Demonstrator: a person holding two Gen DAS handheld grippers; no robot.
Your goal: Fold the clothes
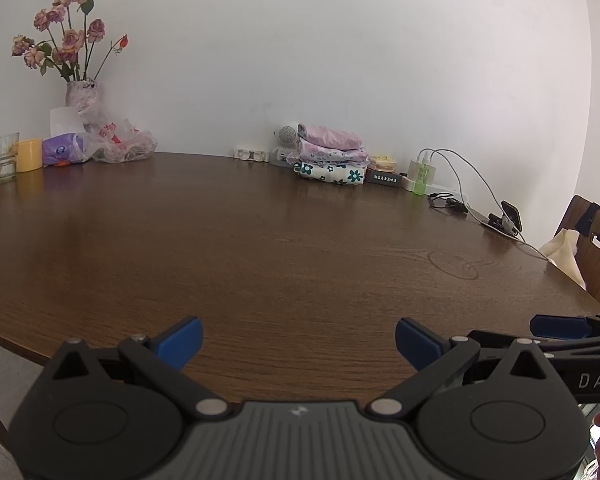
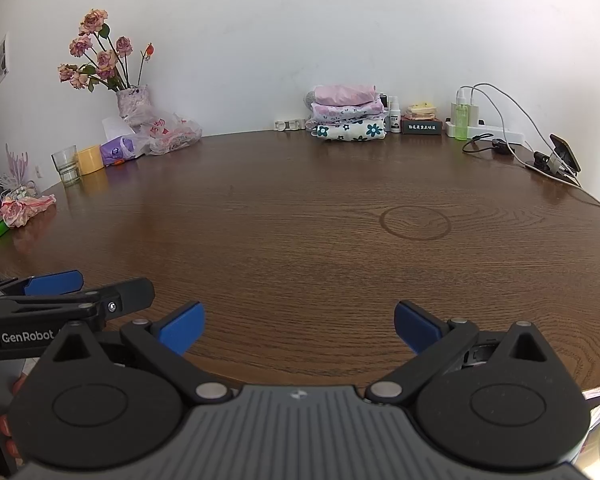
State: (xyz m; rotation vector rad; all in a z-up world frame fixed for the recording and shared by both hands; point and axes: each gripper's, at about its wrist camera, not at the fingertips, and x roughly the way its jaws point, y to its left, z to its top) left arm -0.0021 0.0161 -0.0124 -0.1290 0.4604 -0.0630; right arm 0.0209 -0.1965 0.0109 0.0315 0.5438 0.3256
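Plain white wall (image 2: 300,20), evenly lit, fills the upper frame. Round dark wood-grain table (image 2: 300,240) spans the middle, a faint ring mark (image 2: 415,222) right of centre. Wooden chair back (image 1: 596,248) at the right edge of the left view. Pale floor (image 1: 4,364) shows lower left.

Table (image 2: 300,220) centre bare, open ahead of both grippers. Back edge blocked: clothes stack (image 2: 346,114), bottles (image 2: 462,120), cables (image 2: 500,120). Left edge: vase (image 2: 134,102), bags (image 2: 168,132), glass (image 2: 66,164).
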